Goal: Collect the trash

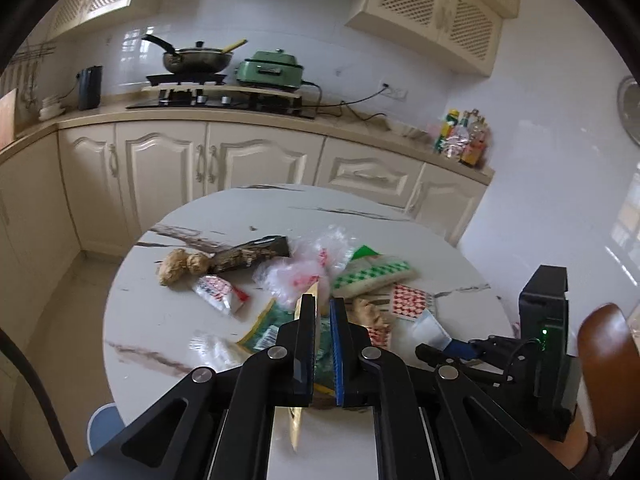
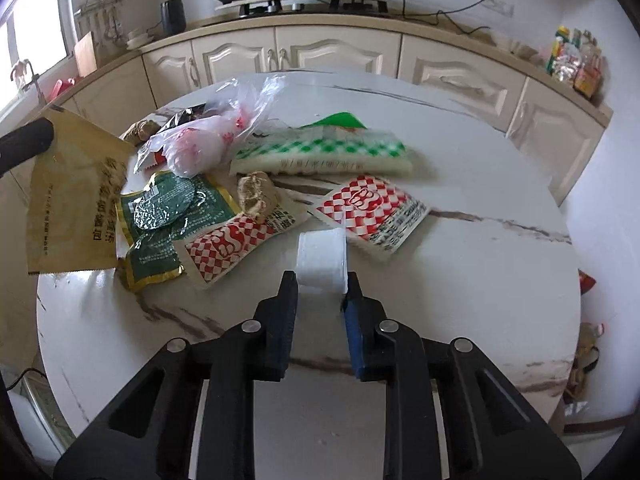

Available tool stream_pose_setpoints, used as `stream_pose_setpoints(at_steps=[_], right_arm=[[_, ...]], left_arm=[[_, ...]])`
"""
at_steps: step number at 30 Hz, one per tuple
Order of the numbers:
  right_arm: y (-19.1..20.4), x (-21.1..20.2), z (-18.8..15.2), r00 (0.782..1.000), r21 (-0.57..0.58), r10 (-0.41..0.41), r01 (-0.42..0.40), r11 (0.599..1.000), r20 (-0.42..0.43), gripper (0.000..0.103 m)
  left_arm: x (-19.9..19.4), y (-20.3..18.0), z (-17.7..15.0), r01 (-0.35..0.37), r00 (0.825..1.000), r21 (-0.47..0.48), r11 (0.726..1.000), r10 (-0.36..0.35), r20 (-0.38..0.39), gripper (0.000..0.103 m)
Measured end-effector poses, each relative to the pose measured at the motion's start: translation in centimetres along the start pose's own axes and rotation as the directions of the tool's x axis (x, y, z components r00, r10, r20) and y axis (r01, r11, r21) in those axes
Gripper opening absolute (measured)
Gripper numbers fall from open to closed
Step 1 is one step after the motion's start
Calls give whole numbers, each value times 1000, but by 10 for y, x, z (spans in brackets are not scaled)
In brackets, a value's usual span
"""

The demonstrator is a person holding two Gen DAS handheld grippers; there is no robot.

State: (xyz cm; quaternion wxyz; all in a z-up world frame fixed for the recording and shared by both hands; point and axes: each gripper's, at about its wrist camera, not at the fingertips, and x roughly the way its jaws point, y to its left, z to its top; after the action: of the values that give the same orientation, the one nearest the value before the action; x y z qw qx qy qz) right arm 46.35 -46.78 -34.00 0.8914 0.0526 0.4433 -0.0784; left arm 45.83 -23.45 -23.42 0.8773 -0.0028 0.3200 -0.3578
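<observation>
Your left hand-held gripper (image 1: 322, 312) pinches a gold wrapper (image 2: 76, 196), lifted off the bench (image 2: 460, 280) at the left edge of the pile. Your right hand-held gripper (image 2: 322, 284) clamps a white packet (image 2: 322, 258) just off the near side of the pile. Pile on the bench: green wrapper (image 2: 168, 216) just beside the gold wrapper; red-check packets (image 2: 372, 208) either side of the white packet's far end; brown crumple (image 2: 256, 194) between them; green-check bag (image 2: 320, 152) behind; clear bag (image 2: 208, 140) at the far left. Cabinets (image 2: 300, 54) and stove (image 2: 312, 4) lie well beyond the pile.
</observation>
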Motion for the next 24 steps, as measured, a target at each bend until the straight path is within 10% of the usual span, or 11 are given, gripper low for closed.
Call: stream_pose_setpoints(at_steps=[12,20,24], right_arm=[[-18,-21,-5,998,42,28,-30,999,50,21],[-9,-24,-3,994,19,77,-78,997,73,21],[4,-22,5,991,-5,107,-107,994,85,21]], left_arm=[[8,-8,-21,-16,998,-16,1000,15,-59,8],[20,-6,-18,-171,984,80,982,174,-37,72],[40,-6,-16,-188,979,88,978,193,-64,71]])
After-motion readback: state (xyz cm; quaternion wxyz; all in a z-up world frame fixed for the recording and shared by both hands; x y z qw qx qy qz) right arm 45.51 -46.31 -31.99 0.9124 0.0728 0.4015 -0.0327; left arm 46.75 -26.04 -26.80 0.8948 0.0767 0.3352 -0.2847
